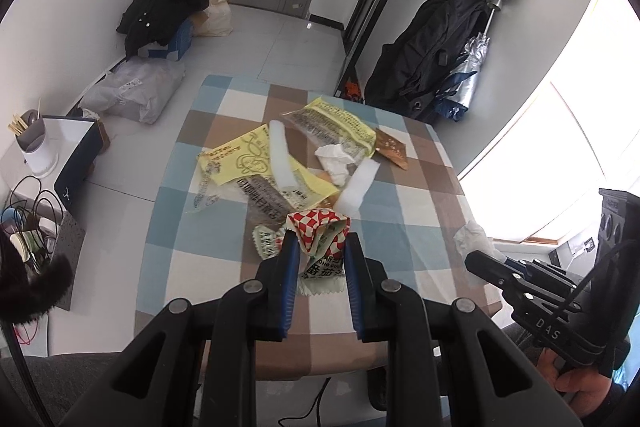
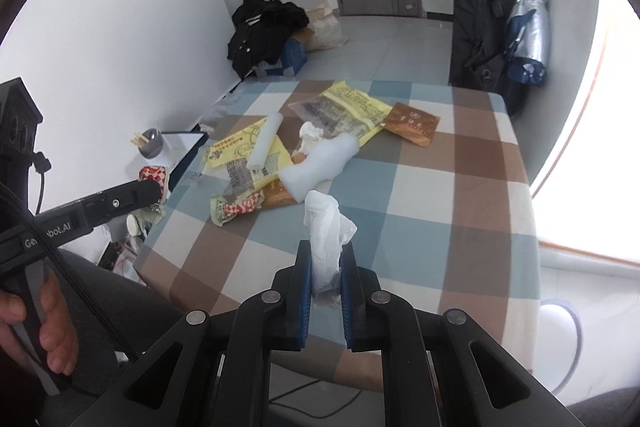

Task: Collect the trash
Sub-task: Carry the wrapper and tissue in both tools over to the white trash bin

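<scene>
The worktop (image 1: 420, 187), covered in a blue, brown and white checked cloth, carries the remaining litter in a loose heap toward its far half: two yellow printed wrappers (image 1: 256, 155), with two white foam strips (image 2: 320, 163) lying across and beside them, a brown sachet (image 2: 412, 127) at the far edge of the heap, and a crumpled tissue (image 1: 334, 159) in the middle. The left gripper (image 1: 320, 247) is held above the near part of the worktop, its fingers clamped on a red-and-white checked wrapper (image 1: 320, 231) that hangs crumpled between them. The right gripper (image 2: 326, 267) is raised over the near edge, its fingers pinched on a white tissue wad (image 2: 326, 227) that stands up out of them. All of this trash appears very light and limp. Film wrappers are likely slippery and should be gripped at a fold or bunched edge; foam strips compress readily and are best taken across the narrow width at mid-length.
</scene>
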Tool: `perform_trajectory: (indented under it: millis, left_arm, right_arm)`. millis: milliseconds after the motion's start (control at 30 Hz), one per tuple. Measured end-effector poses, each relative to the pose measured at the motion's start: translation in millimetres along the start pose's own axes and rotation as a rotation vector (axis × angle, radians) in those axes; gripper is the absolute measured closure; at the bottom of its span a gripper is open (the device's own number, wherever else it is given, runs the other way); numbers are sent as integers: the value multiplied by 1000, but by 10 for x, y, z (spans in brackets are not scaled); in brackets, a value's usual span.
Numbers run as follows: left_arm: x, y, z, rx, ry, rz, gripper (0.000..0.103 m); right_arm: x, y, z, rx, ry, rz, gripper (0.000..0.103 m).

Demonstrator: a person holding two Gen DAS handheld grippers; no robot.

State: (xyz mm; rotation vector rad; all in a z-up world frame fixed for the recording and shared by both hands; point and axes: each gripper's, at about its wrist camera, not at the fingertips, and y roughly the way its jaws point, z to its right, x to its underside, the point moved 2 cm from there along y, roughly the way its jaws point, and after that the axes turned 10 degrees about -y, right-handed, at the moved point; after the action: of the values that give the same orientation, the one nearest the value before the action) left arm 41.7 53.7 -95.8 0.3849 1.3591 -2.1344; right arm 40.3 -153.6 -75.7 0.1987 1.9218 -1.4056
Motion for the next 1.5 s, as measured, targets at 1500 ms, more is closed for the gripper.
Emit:
perform_trajectory:
  millis: [1500]
  left_arm:
    - [802, 1541, 3302, 348, 428, -486, 85]
  right_arm:
    - [1697, -1259, 2904, 274, 504, 11, 91]
